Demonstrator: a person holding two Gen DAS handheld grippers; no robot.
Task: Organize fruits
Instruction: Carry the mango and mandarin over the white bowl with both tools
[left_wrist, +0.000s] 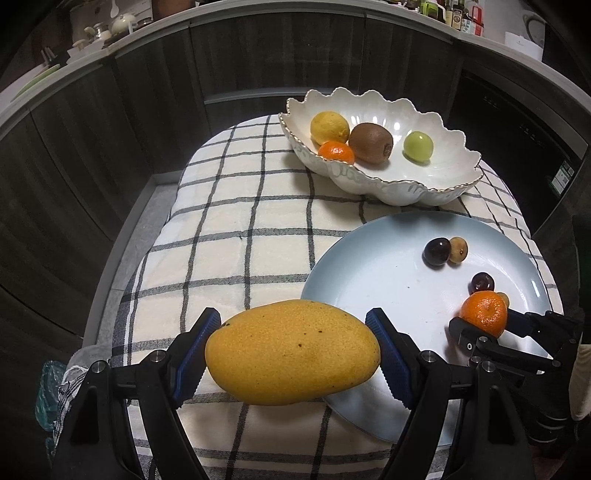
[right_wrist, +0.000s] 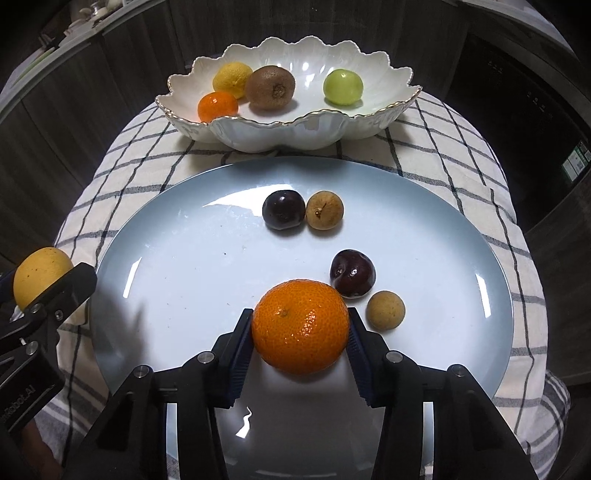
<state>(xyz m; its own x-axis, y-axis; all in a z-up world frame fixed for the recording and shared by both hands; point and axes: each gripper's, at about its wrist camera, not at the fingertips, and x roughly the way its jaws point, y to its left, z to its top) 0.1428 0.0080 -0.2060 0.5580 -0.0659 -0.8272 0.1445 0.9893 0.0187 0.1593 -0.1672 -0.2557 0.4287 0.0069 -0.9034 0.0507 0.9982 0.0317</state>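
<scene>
Nearest the lens, the left tool (left_wrist: 293, 354) is clamped on a large, oblong yellow mango (left_wrist: 291, 352), its blue ribbed pads pressing the fruit's two ends, held above the near-left edge of the pale blue round plate (right_wrist: 184, 266). The right tool (right_wrist: 301, 332) is clamped likewise on a round orange tangerine (right_wrist: 301, 326), low over the plate's near part; whether it rests on the plate cannot be told. On the plate just beyond the tangerine lie a dark red cherry (right_wrist: 352, 273) and a small tan longan (right_wrist: 386, 309), and farther toward the plate's far side a second dark cherry (right_wrist: 283, 209) touches another tan longan (right_wrist: 324, 210). Beyond the plate's far rim stands the white scalloped ceramic bowl with a gilt edge (right_wrist: 280, 133), holding a yellow lemon (right_wrist: 232, 79), a brown kiwi (right_wrist: 270, 88), a smaller tangerine (right_wrist: 218, 107) and a green round fruit (right_wrist: 342, 88). Plate and bowl sit on a checked cloth (left_wrist: 236, 229) over the worktop. The sorting looks roughly half done: four larger fruits in the bowl, two in hand, four small ones left on the plate.
</scene>
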